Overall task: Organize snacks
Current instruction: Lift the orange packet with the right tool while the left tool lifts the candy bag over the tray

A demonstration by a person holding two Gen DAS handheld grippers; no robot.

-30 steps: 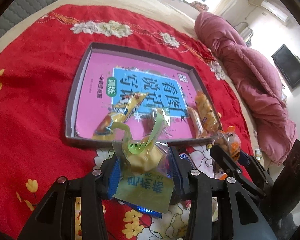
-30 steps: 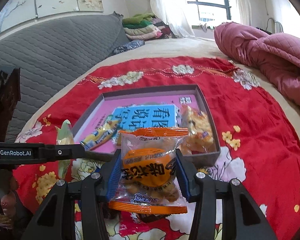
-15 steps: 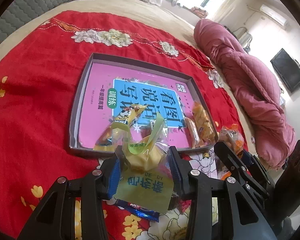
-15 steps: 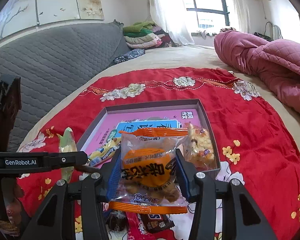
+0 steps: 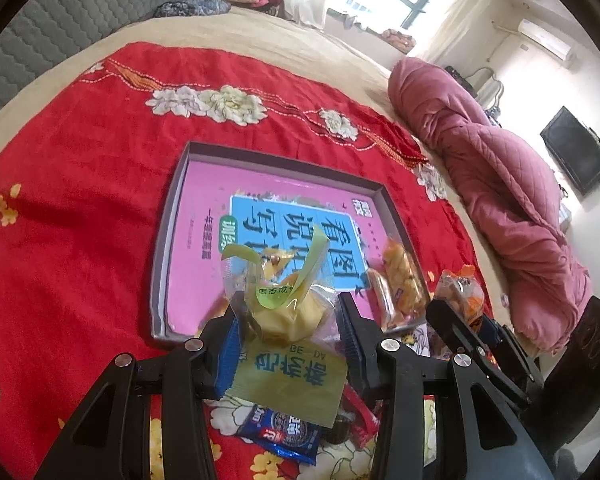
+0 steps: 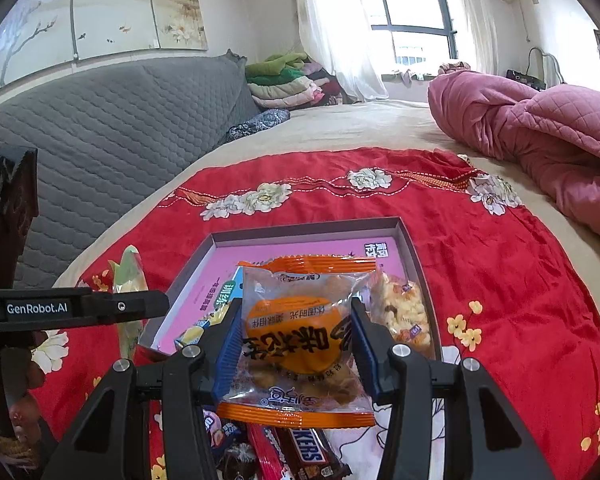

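Your left gripper (image 5: 286,332) is clamped on a green-and-yellow snack packet (image 5: 288,344), its blue pads pressing the wrapper from both sides, and the packet hangs above the near edge of the shallow grey box (image 5: 164,240) that lies on the red floral blanket (image 5: 80,184). Inside that box, on the pink booklet (image 5: 204,208) lining its bottom, two clear-wrapped snacks (image 5: 400,284) rest against the right wall. Under the gripper, loose on the blanket, sit a blue cookie pack (image 5: 284,434) and a red wrapper just beside it. Further right, your right gripper (image 6: 296,340) is closed on an orange-trimmed pastry packet (image 6: 300,336), held upright in front of the box, again with both pads tight on the sides. Below it on the blanket lies a brown chocolate bar (image 6: 308,456), near a red stick-shaped wrapper. To the far right, a pink quilt (image 6: 540,136) is bundled on the bed, well apart from the box.
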